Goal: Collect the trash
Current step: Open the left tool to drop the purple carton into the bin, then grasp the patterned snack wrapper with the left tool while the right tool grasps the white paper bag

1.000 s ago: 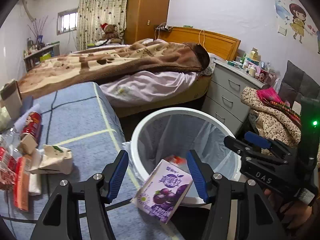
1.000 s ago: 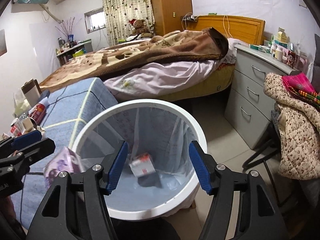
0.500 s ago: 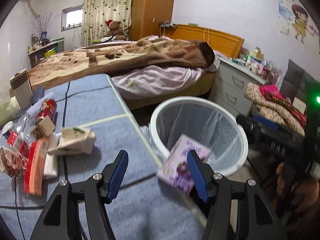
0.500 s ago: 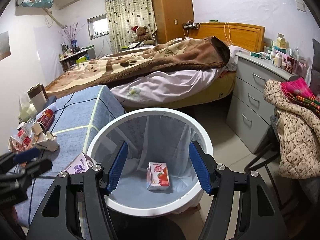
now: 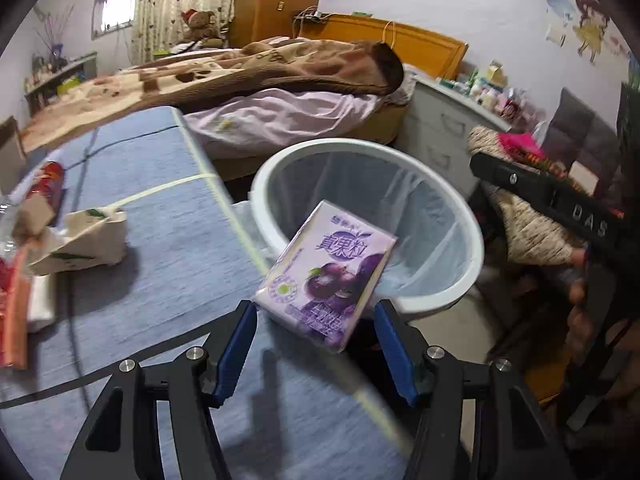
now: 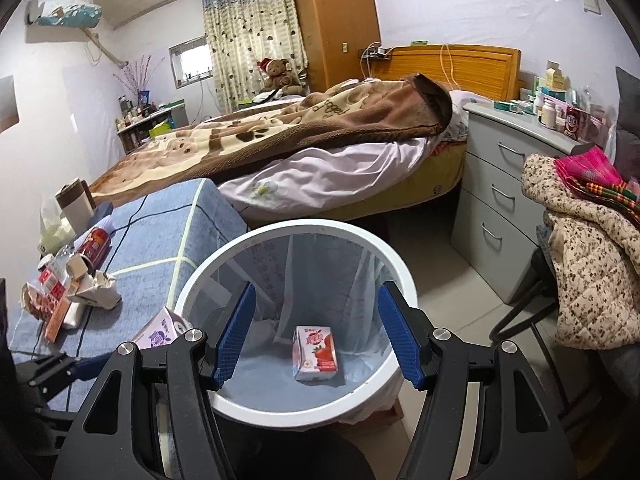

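Brown blanket covers the bed (image 6: 320, 140) that fills the back of the room, and a grey chest of drawers (image 6: 500, 200) stands beside its headboard. Nearer the cameras is a table under a blue cloth (image 5: 168, 240) crossed by pale stripes. A round white bin (image 5: 476, 248) with a clear liner stands on the floor just off the table's corner, its rim close to the cloth's edge.

The right claw (image 6: 316, 289) hangs over the bin with its blue pads apart and nothing between them. It points down into the liner. The left claw (image 5: 315, 307) is low over the table corner, angled towards the bin, its pads also apart. The near end of a purple drink carton (image 5: 328, 272) lies between its fingertips. The pads flank the carton but do not clamp it, and whether the left tip touches the carton's corner cannot be told.

That purple carton lies face up at the very corner of the table, its far end tipped towards the bin's rim. In the right wrist view it shows just outside the rim, on the table side. A red and white drink carton (image 6: 316, 354) lies flat on the bottom of the bin.

More rubbish sits on the far left of the cloth, well apart from the bin: a crumpled paper bag (image 5: 80, 240), a red can (image 6: 94, 242) on its side, and some flattened wrappers.
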